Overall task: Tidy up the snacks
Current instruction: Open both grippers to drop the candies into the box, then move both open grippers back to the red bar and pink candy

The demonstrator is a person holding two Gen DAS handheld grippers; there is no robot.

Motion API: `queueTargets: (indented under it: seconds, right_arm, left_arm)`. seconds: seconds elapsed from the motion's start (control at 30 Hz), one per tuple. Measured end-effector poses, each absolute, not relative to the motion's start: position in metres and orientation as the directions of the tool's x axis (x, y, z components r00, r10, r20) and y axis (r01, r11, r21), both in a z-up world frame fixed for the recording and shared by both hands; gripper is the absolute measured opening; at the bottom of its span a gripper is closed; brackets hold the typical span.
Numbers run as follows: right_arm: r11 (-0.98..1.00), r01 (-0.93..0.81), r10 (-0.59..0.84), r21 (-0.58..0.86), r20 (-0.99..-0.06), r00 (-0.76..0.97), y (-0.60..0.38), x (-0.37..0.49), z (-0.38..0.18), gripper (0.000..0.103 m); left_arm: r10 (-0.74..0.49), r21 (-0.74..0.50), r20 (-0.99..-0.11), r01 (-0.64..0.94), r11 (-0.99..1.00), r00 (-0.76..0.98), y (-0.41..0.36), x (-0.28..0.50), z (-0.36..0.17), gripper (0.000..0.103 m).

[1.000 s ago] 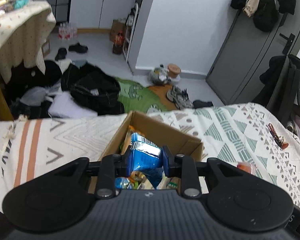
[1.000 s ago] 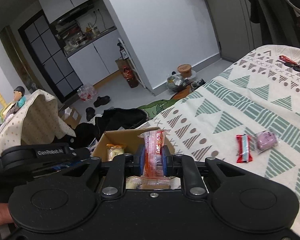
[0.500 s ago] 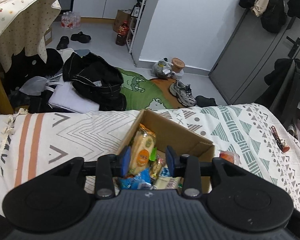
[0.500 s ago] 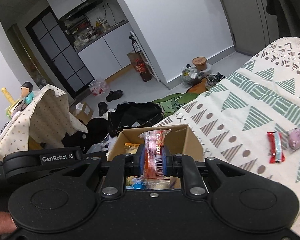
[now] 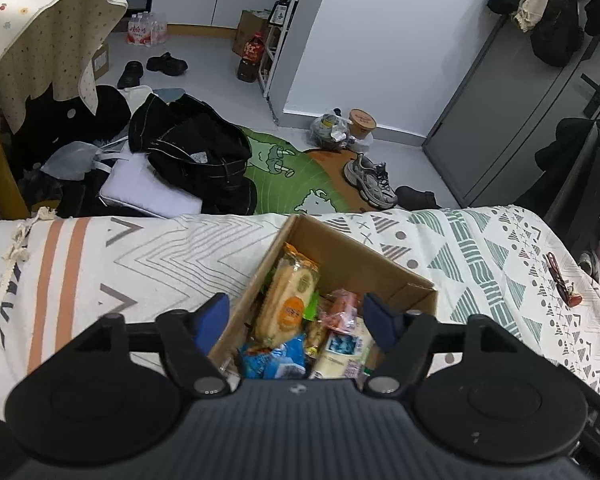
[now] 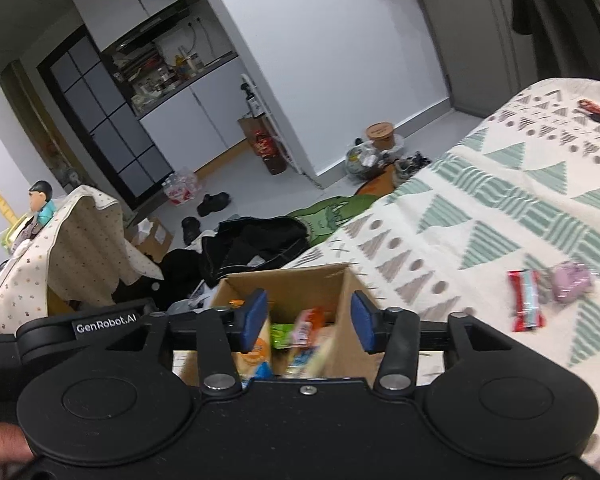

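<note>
I am holding both the left gripper (image 5: pixel 296 316) and right gripper (image 6: pixel 307 316) released above the snack-filled box (image 5: pixel 351 256), two snacks (image 6: pixel 547 292) lying right on the bed (image 6: pixel 499 208)

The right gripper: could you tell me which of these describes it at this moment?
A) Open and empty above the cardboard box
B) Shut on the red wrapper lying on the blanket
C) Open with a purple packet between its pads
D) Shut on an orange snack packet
A: the right gripper has its blue pads spread wide with nothing between them, over the cardboard box of snacks.
</note>
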State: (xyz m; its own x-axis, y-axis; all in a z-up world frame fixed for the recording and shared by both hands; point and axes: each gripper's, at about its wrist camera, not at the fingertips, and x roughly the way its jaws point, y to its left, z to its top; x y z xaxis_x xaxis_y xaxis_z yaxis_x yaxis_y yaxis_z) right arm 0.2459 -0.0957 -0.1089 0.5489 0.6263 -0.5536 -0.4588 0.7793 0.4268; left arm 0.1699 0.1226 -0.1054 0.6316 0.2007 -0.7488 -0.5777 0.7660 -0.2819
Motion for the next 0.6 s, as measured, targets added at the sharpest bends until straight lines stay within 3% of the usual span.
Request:
queueTargets:
  seconds: [0.17,0.4,0.6]
  right_arm:
    - [0.812,-0.421,0.584,0.404,-0.557,0.590,-0.124,0.244,-0.103,0.056]
    - [0.859,-0.366,0.511,0.359,-0.541,0.668,-0.168,0.236,-0.091,0.083]
    - [0.880,-0.309,0.466,0.361,-0.529,0.709,-0.207,0.233,-0.092,0.091]
  left_arm:
    - [0.195,-0.272,-0.741,-0.552,0.788,0.643,0.103,0.172,-0.100,0.082]
    - [0.171,-0.264,-0.731,-0.505,0.822,0.661,0.070,0.174,-0.090,0.084]
    - [0.157,-0.249,-0.719,-0.461,0.852,0.677,0.043,0.176,-0.084,0.090]
